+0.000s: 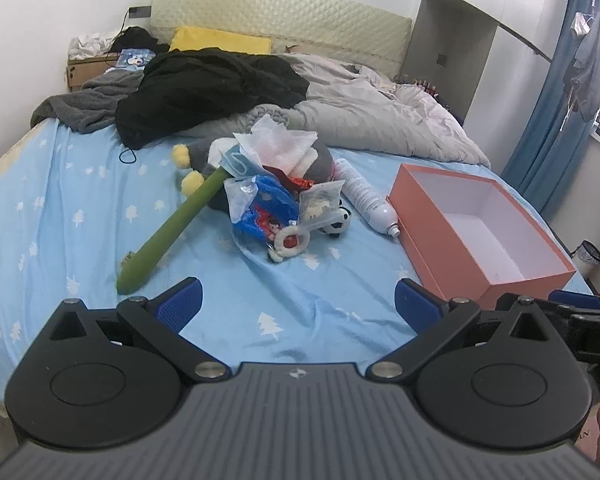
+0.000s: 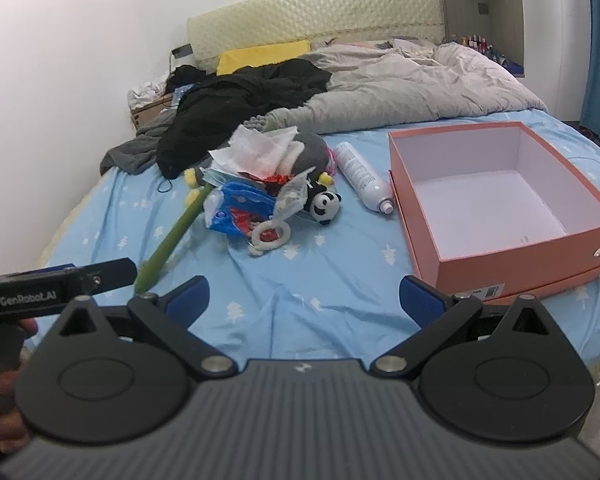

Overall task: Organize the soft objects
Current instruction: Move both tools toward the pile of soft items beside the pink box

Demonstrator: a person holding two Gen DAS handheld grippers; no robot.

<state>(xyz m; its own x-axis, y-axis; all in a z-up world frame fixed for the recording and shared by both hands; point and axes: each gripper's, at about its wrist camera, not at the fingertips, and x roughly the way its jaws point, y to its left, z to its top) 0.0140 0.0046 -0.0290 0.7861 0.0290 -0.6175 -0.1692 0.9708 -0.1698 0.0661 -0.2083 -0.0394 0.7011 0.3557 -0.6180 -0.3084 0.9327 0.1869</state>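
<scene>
A pile of items lies mid-bed: a grey plush (image 1: 320, 164) (image 2: 312, 148) under white tissues (image 1: 276, 140) (image 2: 256, 146), a blue plastic bag (image 1: 268, 208) (image 2: 240, 208), a small panda toy (image 1: 338, 222) (image 2: 324, 206), a white ring toy (image 1: 290, 242) (image 2: 270, 234) and a long green plush stick (image 1: 160, 236) (image 2: 170, 240). An open orange box (image 1: 480, 284) (image 2: 516, 268) stands empty at the right. My left gripper (image 1: 298, 306) and right gripper (image 2: 302, 300) are open and empty, low over the blue sheet, short of the pile.
A white spray bottle (image 1: 366, 196) (image 2: 362, 176) lies between the pile and the box. A black garment (image 1: 204, 92) (image 2: 240, 104) and a grey duvet (image 1: 380, 120) (image 2: 420, 84) cover the far half of the bed. A blue curtain (image 1: 548, 120) hangs at the right.
</scene>
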